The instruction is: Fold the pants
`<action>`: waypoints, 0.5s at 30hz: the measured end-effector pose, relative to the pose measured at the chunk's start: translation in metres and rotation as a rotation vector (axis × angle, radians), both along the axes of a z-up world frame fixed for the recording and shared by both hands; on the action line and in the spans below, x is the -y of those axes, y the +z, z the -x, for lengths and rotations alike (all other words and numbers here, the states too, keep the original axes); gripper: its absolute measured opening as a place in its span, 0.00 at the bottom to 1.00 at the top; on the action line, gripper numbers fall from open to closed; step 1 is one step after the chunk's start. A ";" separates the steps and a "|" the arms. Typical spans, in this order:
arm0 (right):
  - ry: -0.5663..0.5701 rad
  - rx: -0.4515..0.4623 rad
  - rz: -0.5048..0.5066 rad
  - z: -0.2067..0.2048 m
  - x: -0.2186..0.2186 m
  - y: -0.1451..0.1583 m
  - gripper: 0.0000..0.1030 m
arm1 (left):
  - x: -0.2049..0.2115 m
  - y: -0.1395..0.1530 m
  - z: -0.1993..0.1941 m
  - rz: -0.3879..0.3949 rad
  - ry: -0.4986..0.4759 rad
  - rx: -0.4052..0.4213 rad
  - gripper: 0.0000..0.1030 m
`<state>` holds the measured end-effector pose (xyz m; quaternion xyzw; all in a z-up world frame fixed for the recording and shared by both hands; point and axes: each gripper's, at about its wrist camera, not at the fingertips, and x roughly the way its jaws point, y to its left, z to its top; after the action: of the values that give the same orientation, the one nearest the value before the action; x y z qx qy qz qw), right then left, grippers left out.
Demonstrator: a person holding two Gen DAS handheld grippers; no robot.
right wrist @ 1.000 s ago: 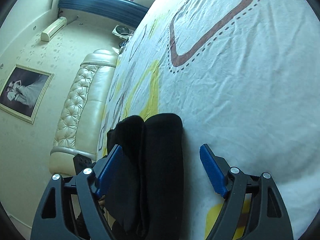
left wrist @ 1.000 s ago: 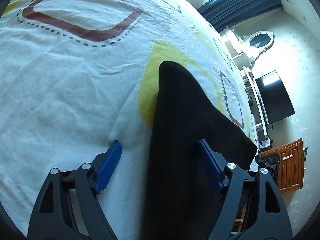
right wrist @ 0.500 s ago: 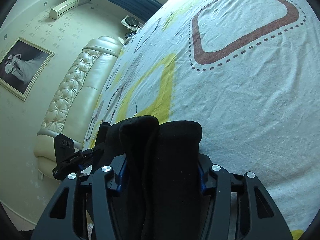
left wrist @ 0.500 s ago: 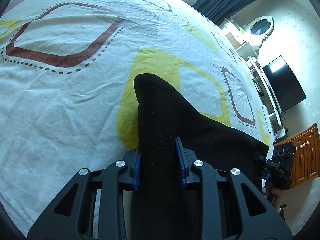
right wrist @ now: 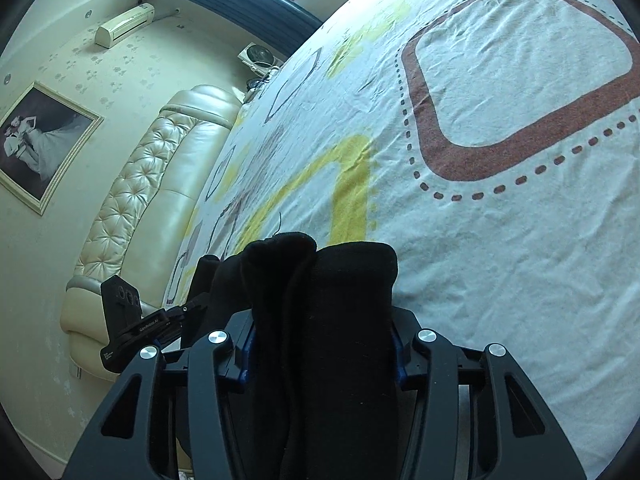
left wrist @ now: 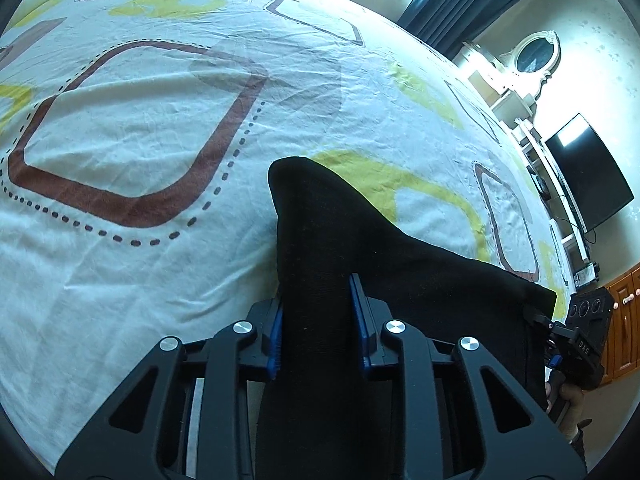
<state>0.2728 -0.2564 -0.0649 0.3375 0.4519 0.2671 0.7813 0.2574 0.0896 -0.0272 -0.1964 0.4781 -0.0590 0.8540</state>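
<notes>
Two fisheye views look along a pair of handheld tongs over a bed (left wrist: 160,248) covered by a white sheet printed with brown and yellow rounded squares.

In the left wrist view, the left tongs (left wrist: 318,326) are clamped on a fold of black pants (left wrist: 316,240). Their blue pads press both sides of the cloth, having just closed onto it. The pants rise from the jaws to a rounded peak above the sheet, then stretch away to the right as a taut dark band. At the far right end of that band the right tongs (left wrist: 538,320) show as a black device, with part of a hand (left wrist: 568,396) beneath it. Beyond the bed on the right stand a dark screen (left wrist: 588,172), a white mirror (left wrist: 536,56) and a wooden cabinet (left wrist: 624,320). A dark curtain (left wrist: 460,4) hangs at the far wall.

In the right wrist view, the right tongs (right wrist: 322,346) grip a thicker bundle of the pants (right wrist: 320,280), two rounded folds side by side between the jaws, which have also just closed on it. The bundle sits at the near left part of the bed (right wrist: 480,240). To the left, the left tongs (right wrist: 188,312) hold the other end of the cloth. A padded cream headboard (right wrist: 152,200), a framed picture (right wrist: 40,140) and a wall air conditioner (right wrist: 124,26) line the left side.
</notes>
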 end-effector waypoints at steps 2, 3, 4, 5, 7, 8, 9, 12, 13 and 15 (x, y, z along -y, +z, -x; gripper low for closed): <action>-0.004 -0.007 -0.005 -0.007 -0.003 -0.002 0.47 | -0.004 -0.001 -0.007 0.001 0.004 0.001 0.27; -0.006 -0.010 -0.007 -0.010 -0.004 -0.003 0.47 | -0.006 -0.002 -0.010 0.001 0.006 0.001 0.27; -0.008 -0.012 -0.011 -0.012 -0.004 -0.004 0.47 | -0.007 -0.003 -0.013 0.001 0.009 0.001 0.28; -0.009 -0.014 -0.013 -0.014 -0.005 -0.005 0.47 | -0.008 -0.004 -0.015 0.000 0.012 0.001 0.28; -0.013 -0.019 -0.022 -0.016 -0.004 -0.008 0.47 | -0.008 -0.007 -0.017 -0.001 0.015 0.002 0.30; -0.014 -0.019 -0.025 -0.016 -0.004 -0.008 0.47 | -0.009 -0.008 -0.018 -0.001 0.015 0.003 0.30; -0.013 -0.019 -0.029 -0.015 -0.004 -0.009 0.47 | -0.009 -0.008 -0.018 -0.001 0.014 0.006 0.31; -0.014 -0.020 -0.036 -0.013 -0.003 -0.010 0.47 | -0.010 -0.009 -0.018 0.005 0.015 0.012 0.33; -0.012 -0.022 -0.039 -0.013 -0.002 -0.010 0.48 | -0.011 -0.009 -0.017 0.007 0.016 0.015 0.38; -0.009 -0.027 -0.049 -0.012 -0.002 -0.010 0.51 | -0.014 -0.007 -0.015 0.023 0.026 0.026 0.50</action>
<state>0.2848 -0.2540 -0.0751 0.3619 0.4545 0.2700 0.7678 0.2719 0.1036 -0.0343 -0.2115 0.4636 -0.0562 0.8586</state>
